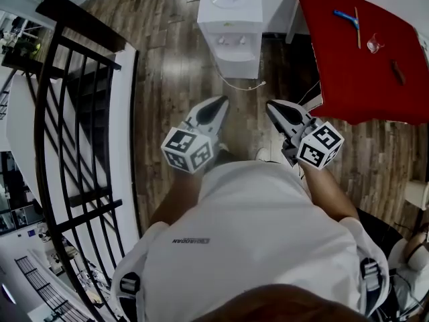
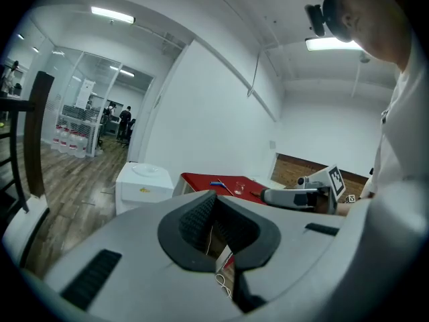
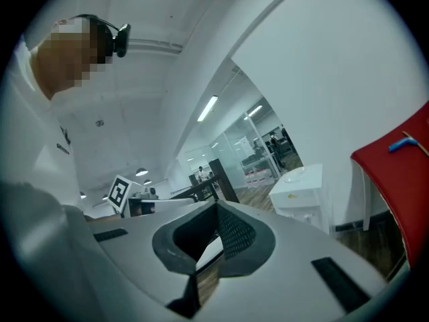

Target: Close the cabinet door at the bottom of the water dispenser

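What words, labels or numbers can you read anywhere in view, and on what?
Nothing can be read for certain.
Shirt: one line of dark print, too blurred to read.
Water dispenser: small yellow label, too small to read.
Marker cubes: black-and-white square patterns only, no words.

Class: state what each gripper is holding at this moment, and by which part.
Nothing is held. The left gripper and right gripper both have their jaws together and empty, short of the water dispenser.
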A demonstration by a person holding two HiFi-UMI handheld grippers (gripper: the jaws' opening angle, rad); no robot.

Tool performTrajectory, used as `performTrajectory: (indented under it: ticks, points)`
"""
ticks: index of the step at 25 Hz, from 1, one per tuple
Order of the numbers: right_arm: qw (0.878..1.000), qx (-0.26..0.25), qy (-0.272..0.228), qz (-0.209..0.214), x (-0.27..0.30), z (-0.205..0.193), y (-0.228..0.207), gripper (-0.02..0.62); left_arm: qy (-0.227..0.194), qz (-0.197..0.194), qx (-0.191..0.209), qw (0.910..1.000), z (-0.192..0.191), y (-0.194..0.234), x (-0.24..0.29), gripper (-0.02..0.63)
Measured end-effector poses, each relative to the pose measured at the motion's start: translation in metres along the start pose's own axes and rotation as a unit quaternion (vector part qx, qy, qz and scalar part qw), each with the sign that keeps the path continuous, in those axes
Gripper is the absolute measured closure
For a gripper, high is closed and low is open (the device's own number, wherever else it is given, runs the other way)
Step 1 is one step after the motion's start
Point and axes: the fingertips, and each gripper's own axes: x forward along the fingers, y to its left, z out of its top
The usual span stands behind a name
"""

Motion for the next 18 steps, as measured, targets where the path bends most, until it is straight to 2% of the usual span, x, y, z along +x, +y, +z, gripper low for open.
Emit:
performTrajectory:
  ticks: [3,9,13,18]
  points:
    - [0.999,0.023,-0.001,-0.036,-0.006,-0.008,-0.011,0.572,0.01,-0.002,0.005,0.9999,-0.006,0.002,-0.007,0.611]
    - [0.997,0.019,-0.003,-0.08,0.003,-0.016,-0.007,0.572,0.018,-0.019,0.031,0.9992,0.009,0.02,-0.019,0.611]
    - [0.996,0.023,-0.013,-0.087,0.027,-0.022,0.013,0.574,0.019,-0.032,0.056,0.9977,0.015,0.034,-0.035,0.611]
    - [0.995,0.009,-0.009,-0.099,0.053,-0.029,0.033,0.573,0.025,-0.051,0.063,0.9964,0.013,0.05,-0.05,0.611]
